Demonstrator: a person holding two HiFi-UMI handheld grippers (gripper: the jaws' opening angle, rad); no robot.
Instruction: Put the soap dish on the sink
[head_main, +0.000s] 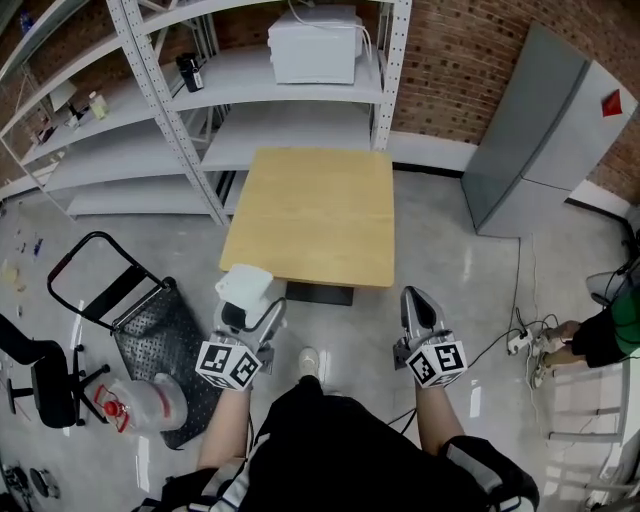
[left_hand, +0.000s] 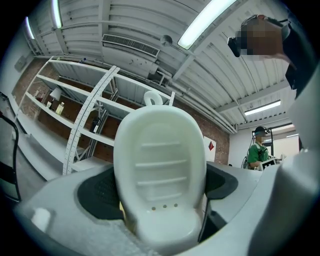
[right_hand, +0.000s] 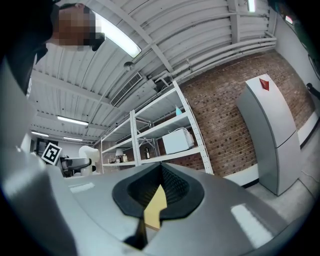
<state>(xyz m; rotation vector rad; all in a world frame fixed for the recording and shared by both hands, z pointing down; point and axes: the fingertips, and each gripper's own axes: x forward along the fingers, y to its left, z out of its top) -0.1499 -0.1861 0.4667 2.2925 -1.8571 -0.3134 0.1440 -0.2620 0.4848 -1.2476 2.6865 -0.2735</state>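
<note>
Your left hand-held gripper has its jaws closed on the soap dish. The left gripper view shows the white ribbed dish standing upright between the two dark pads, with its drain holes near the bottom. In the head view the dish is held in the air at the near left corner of the wooden table, not resting on it.

Your right hand-held gripper hangs level with the left one, near the table's near right corner. Its jaws are together with nothing between them.

Step in hand: carrying. The dish is picked up but not yet delivered.

No sink appears in any view. Ahead there is only the bare table, the white shelving behind it and a grey cabinet to the right.

The next move likely calls for the following:
- Locate the sink first.
- Keep the left jaws firmly closed while you move.
- Turn the dish from upright to flat before you set it down.
- Keep the right hand-held gripper clear.
</note>
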